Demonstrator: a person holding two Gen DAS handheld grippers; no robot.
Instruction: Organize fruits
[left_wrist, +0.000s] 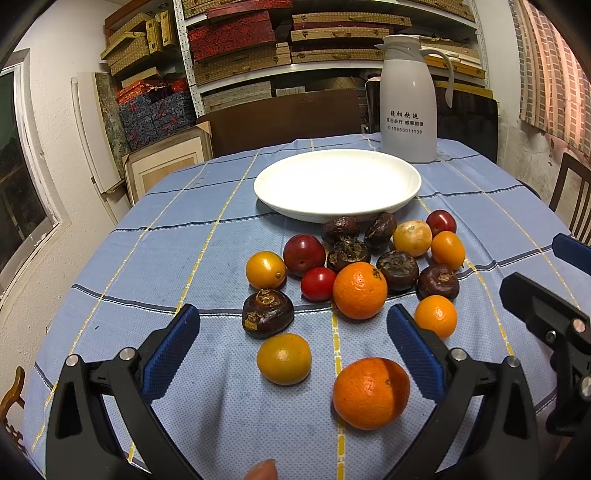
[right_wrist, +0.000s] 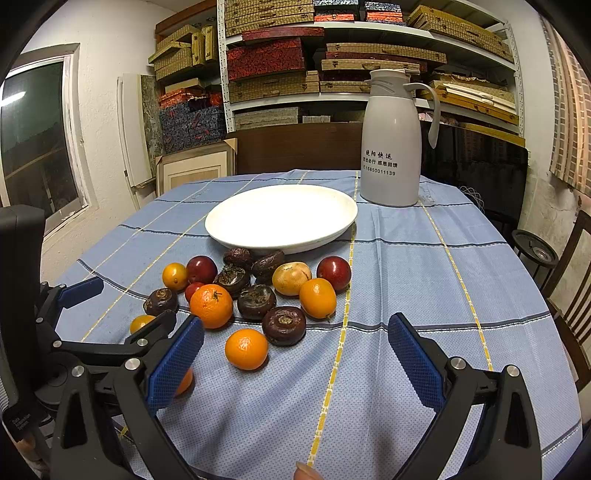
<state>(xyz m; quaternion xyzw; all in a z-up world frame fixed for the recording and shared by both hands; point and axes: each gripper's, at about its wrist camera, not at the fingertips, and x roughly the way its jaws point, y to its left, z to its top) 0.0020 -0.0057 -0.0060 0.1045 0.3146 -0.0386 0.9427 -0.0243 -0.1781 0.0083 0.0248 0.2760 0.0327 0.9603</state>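
Left wrist: left gripper (left_wrist: 293, 332) spread, empty; nearest orange (left_wrist: 371, 392) stem rightward.

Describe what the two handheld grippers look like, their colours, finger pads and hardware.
Both match: the left gripper and right gripper have matte black plastic frames with triangular cut-outs and round silver bolts at the pivots. Each finger carries a flat, blue pad with a fine dotted texture. The left gripper's black body, seen from the right wrist camera, bears a small white label; its text is too small to read. No sleeves visible.
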